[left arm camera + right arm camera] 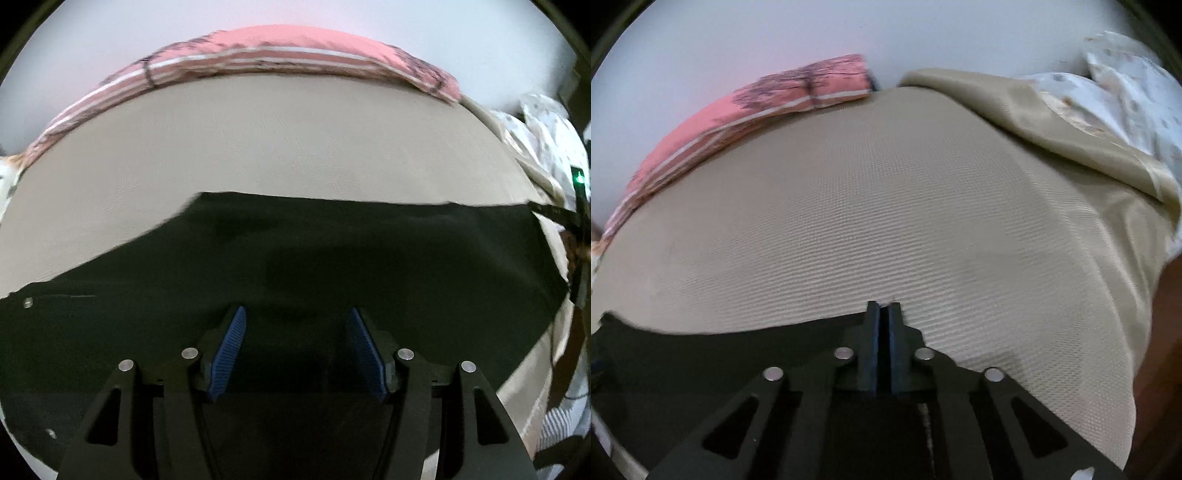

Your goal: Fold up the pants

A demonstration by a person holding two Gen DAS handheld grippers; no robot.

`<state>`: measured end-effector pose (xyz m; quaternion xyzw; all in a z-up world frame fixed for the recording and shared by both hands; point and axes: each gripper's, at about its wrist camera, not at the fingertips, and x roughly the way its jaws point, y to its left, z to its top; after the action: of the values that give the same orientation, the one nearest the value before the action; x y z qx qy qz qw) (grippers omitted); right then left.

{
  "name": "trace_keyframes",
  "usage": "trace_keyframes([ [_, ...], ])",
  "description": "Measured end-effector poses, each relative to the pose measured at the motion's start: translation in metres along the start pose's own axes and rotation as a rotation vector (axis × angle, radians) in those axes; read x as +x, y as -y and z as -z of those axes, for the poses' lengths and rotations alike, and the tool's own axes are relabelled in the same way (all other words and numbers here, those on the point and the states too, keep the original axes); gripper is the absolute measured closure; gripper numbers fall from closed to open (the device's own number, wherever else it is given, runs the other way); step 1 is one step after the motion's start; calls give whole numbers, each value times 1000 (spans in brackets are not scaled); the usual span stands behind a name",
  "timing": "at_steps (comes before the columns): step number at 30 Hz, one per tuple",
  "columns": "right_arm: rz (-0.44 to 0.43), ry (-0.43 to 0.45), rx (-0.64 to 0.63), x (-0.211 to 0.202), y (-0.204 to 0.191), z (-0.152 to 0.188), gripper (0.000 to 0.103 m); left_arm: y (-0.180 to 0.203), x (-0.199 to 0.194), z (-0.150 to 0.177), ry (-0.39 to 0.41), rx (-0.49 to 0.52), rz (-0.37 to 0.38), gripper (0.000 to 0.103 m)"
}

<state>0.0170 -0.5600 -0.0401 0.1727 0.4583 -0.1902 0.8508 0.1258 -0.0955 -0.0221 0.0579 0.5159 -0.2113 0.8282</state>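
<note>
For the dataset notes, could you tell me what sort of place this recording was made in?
Probably a bedroom: the black pants lie on a bed with a beige sheet, a pink striped pillow sits against the white wall, and a floral bedding heap sits at one side.

Home bedroom, beige bed (886, 206), pink striped pillow (295, 51), white wall (738, 37)

I get soft, even indoor light in both views, no glare. The black pants (332, 251) swallow detail. Fisheye bending curves the bed (871, 221) edges, and motion blur smears the pink pillow (295, 48).
</note>
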Motion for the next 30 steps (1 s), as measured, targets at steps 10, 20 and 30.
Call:
trace_keyframes([
  [10, -149, -21, -63, -39, -58, -15, 96, -43, -10, 9, 27, -74, 3, 44],
  [20, -619, -247, -484, -31, -302, 8, 81, -73, -19, 26, 37, -93, -7, 44],
  [30, -717, -398, -770, 10, -457, 59, 78, -97, -22, 42, 55, -93, 21, 44],
])
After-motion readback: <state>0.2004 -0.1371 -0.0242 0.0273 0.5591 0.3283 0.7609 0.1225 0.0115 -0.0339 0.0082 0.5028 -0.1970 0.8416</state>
